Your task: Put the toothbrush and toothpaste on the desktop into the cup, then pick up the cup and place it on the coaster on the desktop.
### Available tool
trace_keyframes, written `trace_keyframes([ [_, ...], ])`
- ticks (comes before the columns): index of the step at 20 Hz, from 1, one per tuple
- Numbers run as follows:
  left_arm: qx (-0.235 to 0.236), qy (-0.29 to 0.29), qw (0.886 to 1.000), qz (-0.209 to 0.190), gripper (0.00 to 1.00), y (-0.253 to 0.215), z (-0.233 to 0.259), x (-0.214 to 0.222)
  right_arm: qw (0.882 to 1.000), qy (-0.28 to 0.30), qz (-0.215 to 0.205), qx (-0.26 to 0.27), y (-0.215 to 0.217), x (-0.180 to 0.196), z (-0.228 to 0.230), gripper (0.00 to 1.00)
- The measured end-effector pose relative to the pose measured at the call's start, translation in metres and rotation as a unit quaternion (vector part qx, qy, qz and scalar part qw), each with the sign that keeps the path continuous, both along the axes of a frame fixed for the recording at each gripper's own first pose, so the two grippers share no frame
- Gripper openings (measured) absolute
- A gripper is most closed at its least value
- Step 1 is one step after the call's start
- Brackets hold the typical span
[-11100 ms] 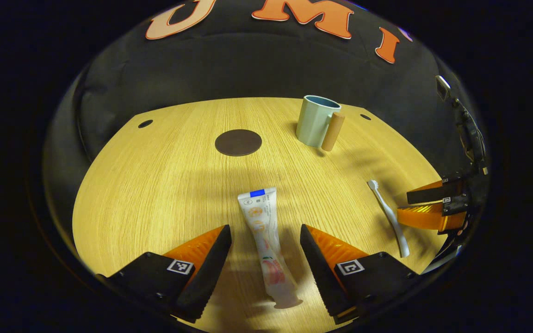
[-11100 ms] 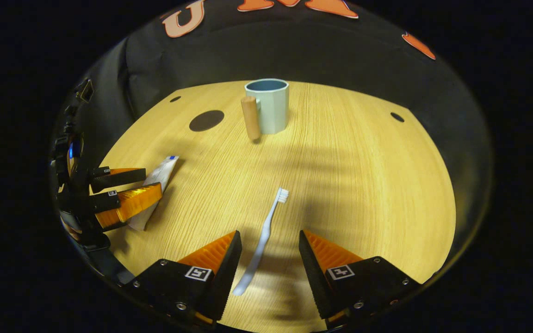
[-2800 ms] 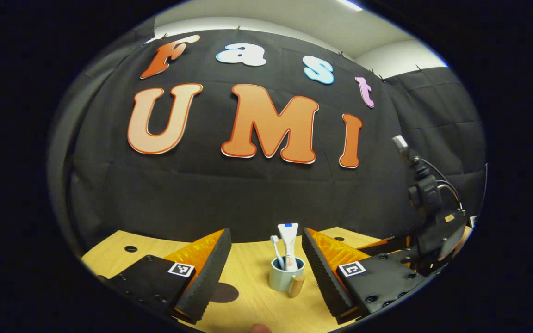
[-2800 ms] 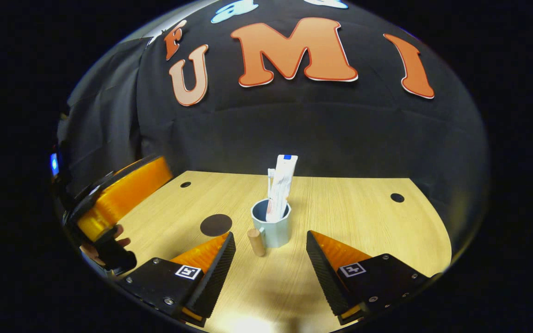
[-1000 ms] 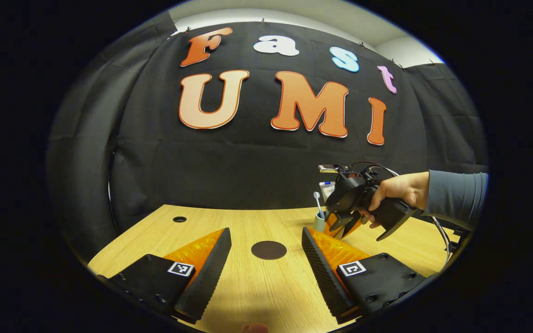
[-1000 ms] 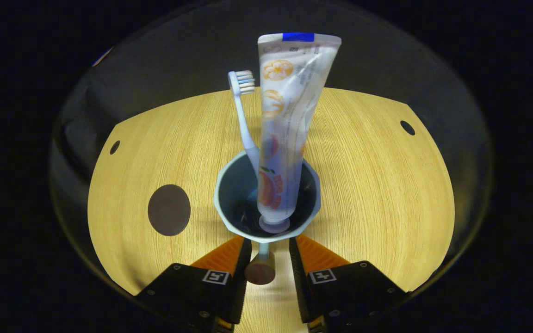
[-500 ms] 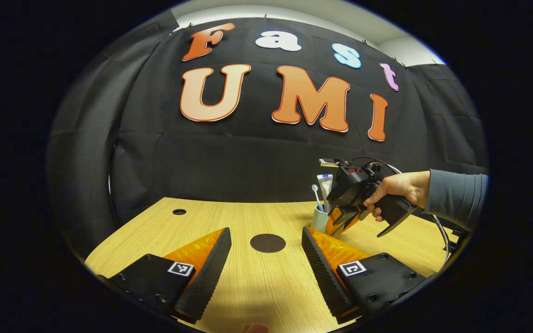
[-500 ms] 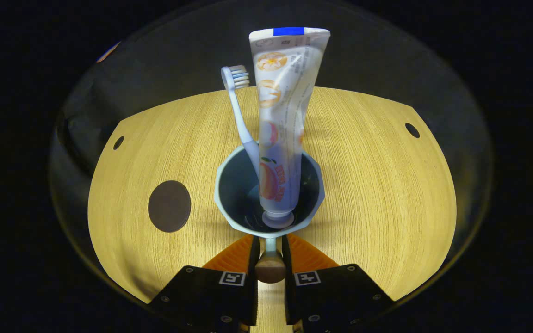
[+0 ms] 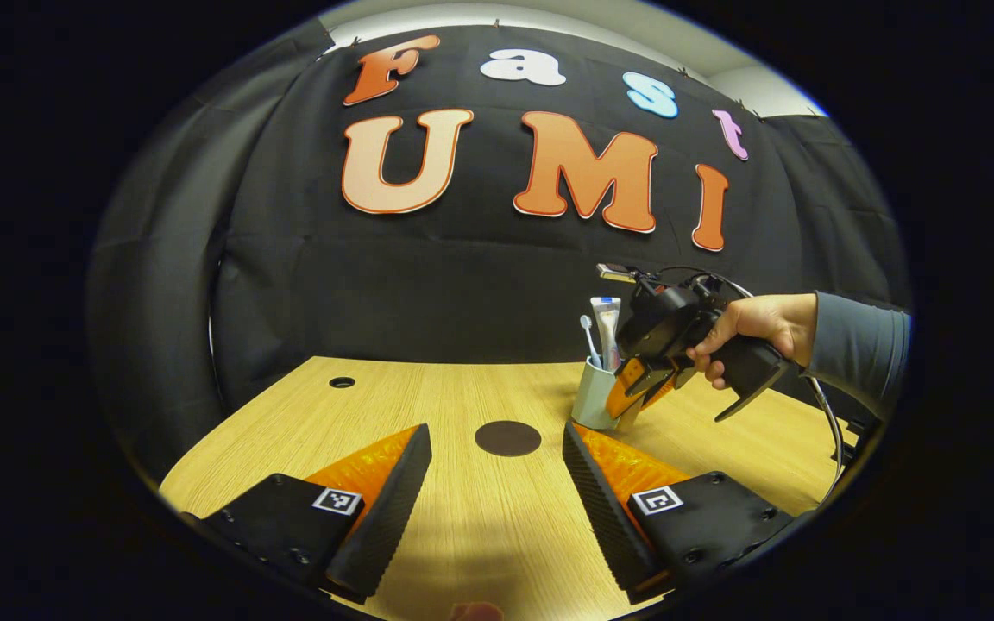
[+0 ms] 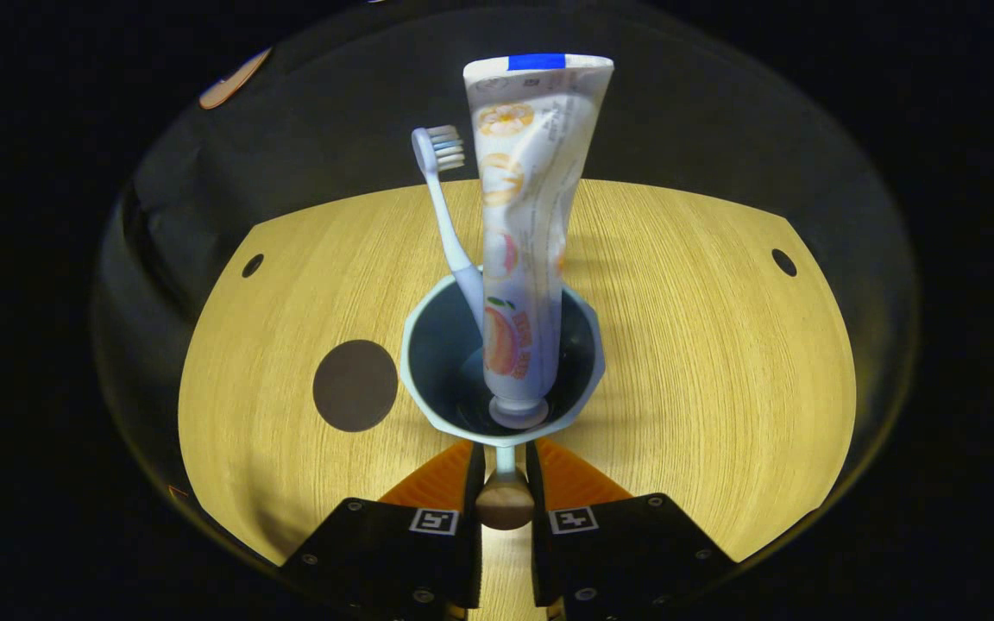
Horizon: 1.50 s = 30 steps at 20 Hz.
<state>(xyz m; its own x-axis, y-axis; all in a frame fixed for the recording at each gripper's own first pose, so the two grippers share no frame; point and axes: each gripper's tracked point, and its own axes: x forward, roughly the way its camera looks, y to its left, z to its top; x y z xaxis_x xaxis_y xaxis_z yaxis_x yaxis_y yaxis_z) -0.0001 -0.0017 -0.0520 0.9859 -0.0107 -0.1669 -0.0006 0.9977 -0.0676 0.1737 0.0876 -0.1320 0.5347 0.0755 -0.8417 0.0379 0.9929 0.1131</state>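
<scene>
Compared with half a second earlier, the cup (image 10: 501, 362) sat higher in the left gripper view and the coaster (image 10: 355, 385) had slid closer to it. I judged it freshly lifted. The right gripper (image 10: 504, 483) was clamped on the wooden handle (image 10: 504, 507). Toothbrush (image 10: 445, 207) and toothpaste (image 10: 525, 216) stood inside, frame centre. The left gripper (image 9: 493, 483), fingers spread, held nothing at lower centre.

Toothbrush (image 10: 445, 216), toothpaste (image 10: 521, 233) upright in cup (image 10: 428, 379)

Black cloth wall (image 9: 462, 285), wooden desktop (image 9: 462, 517)
</scene>
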Motion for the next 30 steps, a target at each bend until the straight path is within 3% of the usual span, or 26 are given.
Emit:
trace_keyframes([
  [13, 0.004, 0.007, 1.0, 0.008, 0.98, 0.009, -0.009, -0.01, 0.997, -0.034, 0.068, -0.014, 0.044, 0.002, 0.032, 0.24],
  [30, -0.019, 0.035, 0.999, 0.028, 0.98, 0.029, -0.04, -0.02, 0.992, -0.026, 0.123, -0.028, 0.094, 0.006, 0.021, 0.24],
])
